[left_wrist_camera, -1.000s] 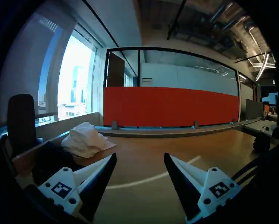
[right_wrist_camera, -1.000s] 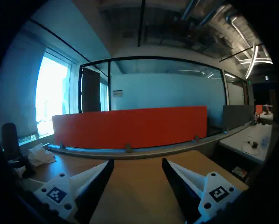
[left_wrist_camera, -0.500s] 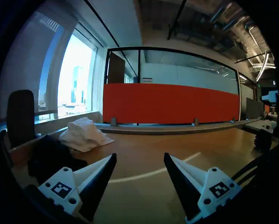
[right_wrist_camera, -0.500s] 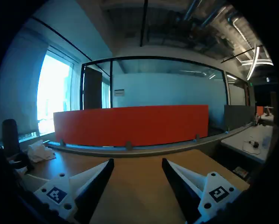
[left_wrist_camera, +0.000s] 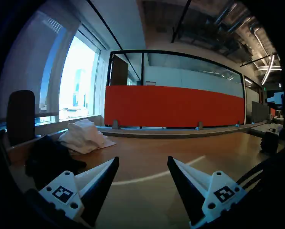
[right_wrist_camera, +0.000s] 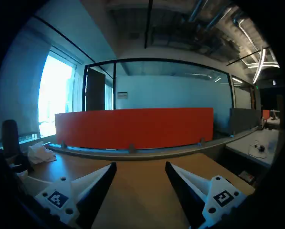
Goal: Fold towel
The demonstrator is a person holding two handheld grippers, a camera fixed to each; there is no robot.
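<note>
A: Where is the towel lying?
B: We are seeing the white towel (left_wrist_camera: 83, 135) lying crumpled on the wooden desk (left_wrist_camera: 154, 152), at the far left, near the window (left_wrist_camera: 76, 87). A dark bundle (left_wrist_camera: 47, 160) is sitting just beside it, on the near side. In the right gripper view the towel (right_wrist_camera: 39, 153) is showing far off to the left.
A: And how are the grippers standing?
B: We are holding the left gripper (left_wrist_camera: 142, 158) with its fingers spread wide, gripping nothing. We are holding the right gripper (right_wrist_camera: 140, 164) likewise spread and empty. Both are hovering over the desk, well apart from the towel, facing the red partition (left_wrist_camera: 173, 107).
</note>
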